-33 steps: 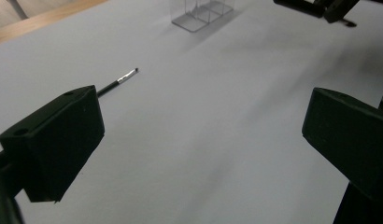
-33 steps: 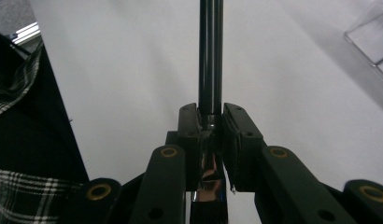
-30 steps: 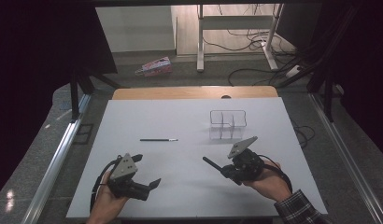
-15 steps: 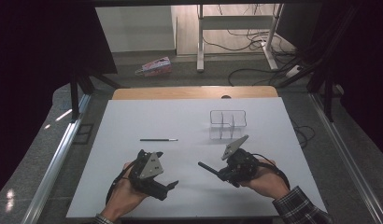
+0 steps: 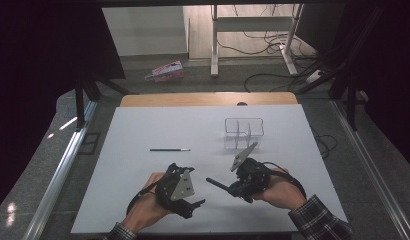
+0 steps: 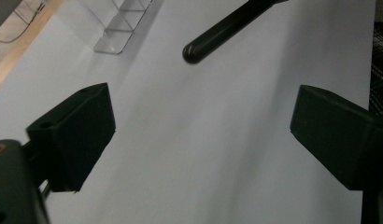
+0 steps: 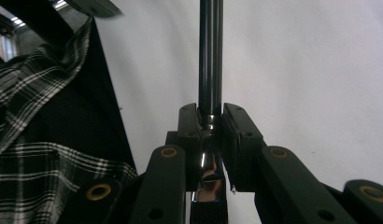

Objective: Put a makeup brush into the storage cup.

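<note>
My right gripper (image 5: 233,189) (image 7: 210,122) is shut on a glossy black pen (image 7: 210,56), whose free end (image 5: 213,182) sticks out to the left, low over the white table (image 5: 143,170). My left gripper (image 5: 193,206) (image 6: 199,119) stands open just left of it, jaws wide apart with bare table between them. The pen's rounded tip (image 6: 196,50) hangs a little beyond those jaws. A second, thin black pen (image 5: 169,149) lies flat on the table farther back on the left. A clear divided holder (image 5: 243,131) (image 6: 118,29) stands behind the right gripper.
A plaid sleeve (image 7: 35,140) and the left hand (image 5: 143,210) sit at the table's front edge. A wooden strip (image 5: 208,99) borders the far edge. On the floor beyond are cables, a desk leg and a pink box (image 5: 165,71).
My left gripper has moved right and slightly forward toward the held pen's tip. My right gripper, still shut on the pen, has shifted a little to the left.
</note>
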A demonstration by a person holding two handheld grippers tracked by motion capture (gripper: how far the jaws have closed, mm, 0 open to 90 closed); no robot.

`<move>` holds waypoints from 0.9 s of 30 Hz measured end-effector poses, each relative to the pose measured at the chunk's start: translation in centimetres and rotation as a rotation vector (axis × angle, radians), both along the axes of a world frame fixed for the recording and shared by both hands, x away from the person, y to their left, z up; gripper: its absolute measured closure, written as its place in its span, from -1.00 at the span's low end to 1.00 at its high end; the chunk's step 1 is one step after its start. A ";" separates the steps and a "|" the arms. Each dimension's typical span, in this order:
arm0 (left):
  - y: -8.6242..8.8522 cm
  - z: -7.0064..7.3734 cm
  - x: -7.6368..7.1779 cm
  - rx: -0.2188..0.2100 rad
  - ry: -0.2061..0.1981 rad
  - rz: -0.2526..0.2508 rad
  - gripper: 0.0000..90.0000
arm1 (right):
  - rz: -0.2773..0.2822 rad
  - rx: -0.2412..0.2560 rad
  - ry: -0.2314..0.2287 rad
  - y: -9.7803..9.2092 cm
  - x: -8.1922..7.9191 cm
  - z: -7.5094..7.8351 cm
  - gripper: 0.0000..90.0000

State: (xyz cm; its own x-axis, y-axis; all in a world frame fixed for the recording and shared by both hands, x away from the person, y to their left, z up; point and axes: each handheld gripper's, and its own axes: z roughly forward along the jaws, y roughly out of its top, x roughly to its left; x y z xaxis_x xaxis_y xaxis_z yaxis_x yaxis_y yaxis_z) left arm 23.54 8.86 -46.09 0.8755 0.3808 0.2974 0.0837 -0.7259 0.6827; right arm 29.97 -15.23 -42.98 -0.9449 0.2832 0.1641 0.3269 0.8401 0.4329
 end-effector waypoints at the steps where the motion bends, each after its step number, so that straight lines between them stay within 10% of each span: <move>1: -0.2 0.0 0.1 0.007 -0.005 -0.008 -0.75 | 0.006 -0.003 0.009 0.1 0.0 0.1 0.72; 27: -3.3 -1.0 -0.4 0.177 -0.090 -0.183 0.44 | 0.111 -0.069 0.105 1.8 -0.3 -0.4 0.71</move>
